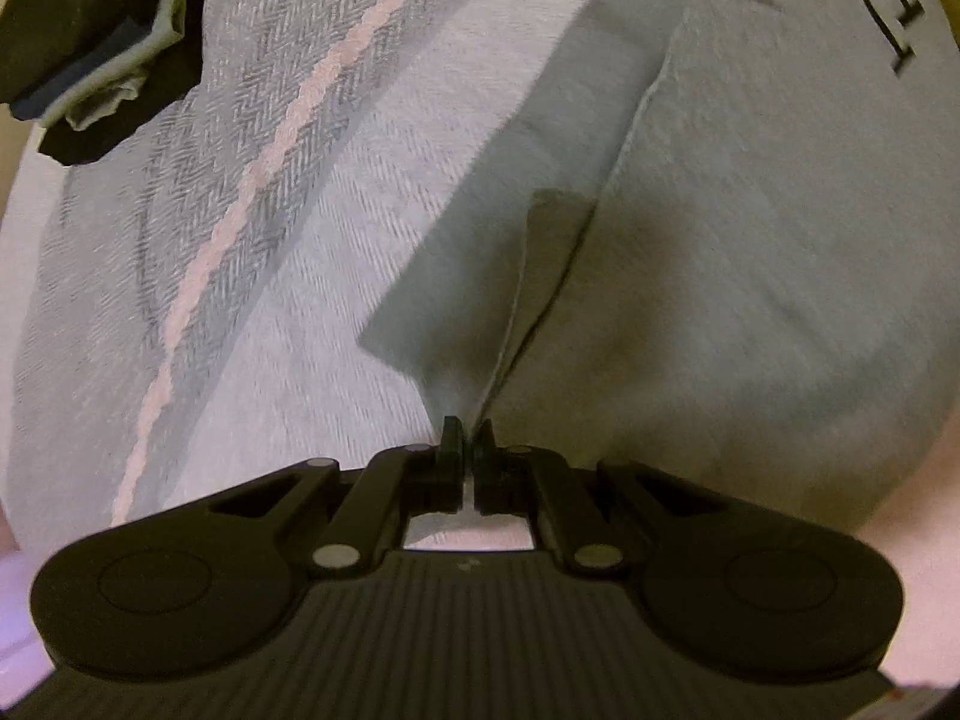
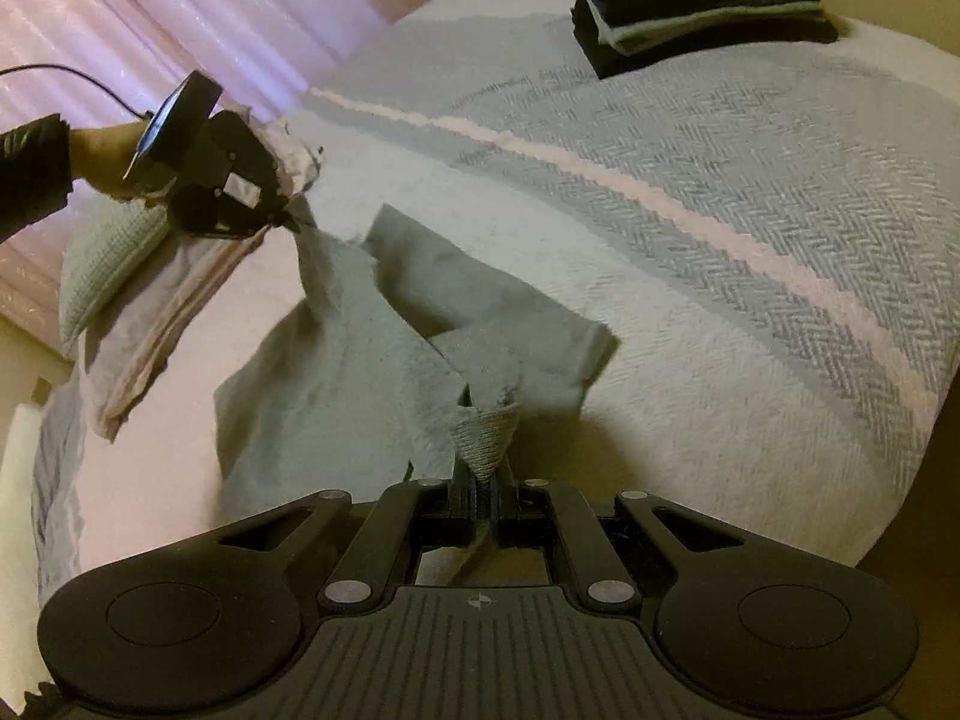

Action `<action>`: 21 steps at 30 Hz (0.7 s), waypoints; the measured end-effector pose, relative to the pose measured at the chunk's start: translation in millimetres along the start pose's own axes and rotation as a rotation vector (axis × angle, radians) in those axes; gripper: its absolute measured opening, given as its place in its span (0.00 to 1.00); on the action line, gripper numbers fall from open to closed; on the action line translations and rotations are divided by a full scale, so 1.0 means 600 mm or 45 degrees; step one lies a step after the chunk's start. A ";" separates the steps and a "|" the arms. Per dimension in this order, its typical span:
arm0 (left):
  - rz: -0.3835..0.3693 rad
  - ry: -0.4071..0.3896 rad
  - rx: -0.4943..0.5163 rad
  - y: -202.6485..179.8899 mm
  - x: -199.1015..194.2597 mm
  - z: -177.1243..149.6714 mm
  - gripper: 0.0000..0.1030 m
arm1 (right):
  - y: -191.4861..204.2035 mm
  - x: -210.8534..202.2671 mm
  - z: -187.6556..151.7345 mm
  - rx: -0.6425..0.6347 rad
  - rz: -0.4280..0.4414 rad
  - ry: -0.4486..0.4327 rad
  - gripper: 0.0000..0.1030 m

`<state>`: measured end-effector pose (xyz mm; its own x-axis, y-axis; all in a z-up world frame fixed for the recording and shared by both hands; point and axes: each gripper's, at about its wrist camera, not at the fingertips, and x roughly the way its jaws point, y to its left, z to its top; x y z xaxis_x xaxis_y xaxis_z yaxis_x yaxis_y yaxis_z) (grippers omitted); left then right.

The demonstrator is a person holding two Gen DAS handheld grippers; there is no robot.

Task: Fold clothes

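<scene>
A bed [image 2: 720,312] fills the room, covered by a pale herringbone blanket [image 1: 252,192] with a pink stripe, and pink curtains [image 2: 180,18] hang behind it. A pale grey-green shirt [image 2: 336,372] hangs stretched just above the blanket between both tools. The left tool [image 1: 468,432] is clamped tight on one edge of the shirt, a hand [image 2: 105,156] gripping its handle. The right tool [image 2: 480,489] is likewise pinched closed on a bunched ribbed edge of the same shirt. A stack of folded dark clothes [image 2: 702,0] sits at the bed's far edge, and a pillow [image 2: 102,264] lies near the curtains.
</scene>
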<state>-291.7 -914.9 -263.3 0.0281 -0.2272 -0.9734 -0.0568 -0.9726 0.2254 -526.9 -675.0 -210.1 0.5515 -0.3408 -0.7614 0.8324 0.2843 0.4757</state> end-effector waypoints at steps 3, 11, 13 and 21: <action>-0.016 0.007 0.018 0.019 0.010 0.009 0.02 | 0.024 -0.001 0.014 -0.069 0.028 -0.010 0.00; -0.012 0.014 -0.059 0.051 0.026 -0.013 0.02 | 0.024 -0.007 0.031 -0.211 0.023 -0.099 0.00; -0.029 0.015 -0.112 0.053 0.054 -0.010 0.04 | -0.039 0.035 0.020 -0.043 -0.028 -0.036 0.00; 0.042 0.006 -0.217 0.043 0.111 0.000 0.30 | -0.099 0.081 -0.010 0.129 -0.084 0.084 0.06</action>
<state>-291.2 -955.1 -322.1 0.0340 -0.2588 -0.9653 0.1121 -0.9588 0.2610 -550.0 -703.3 -278.0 0.4937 -0.2953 -0.8179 0.8696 0.1702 0.4635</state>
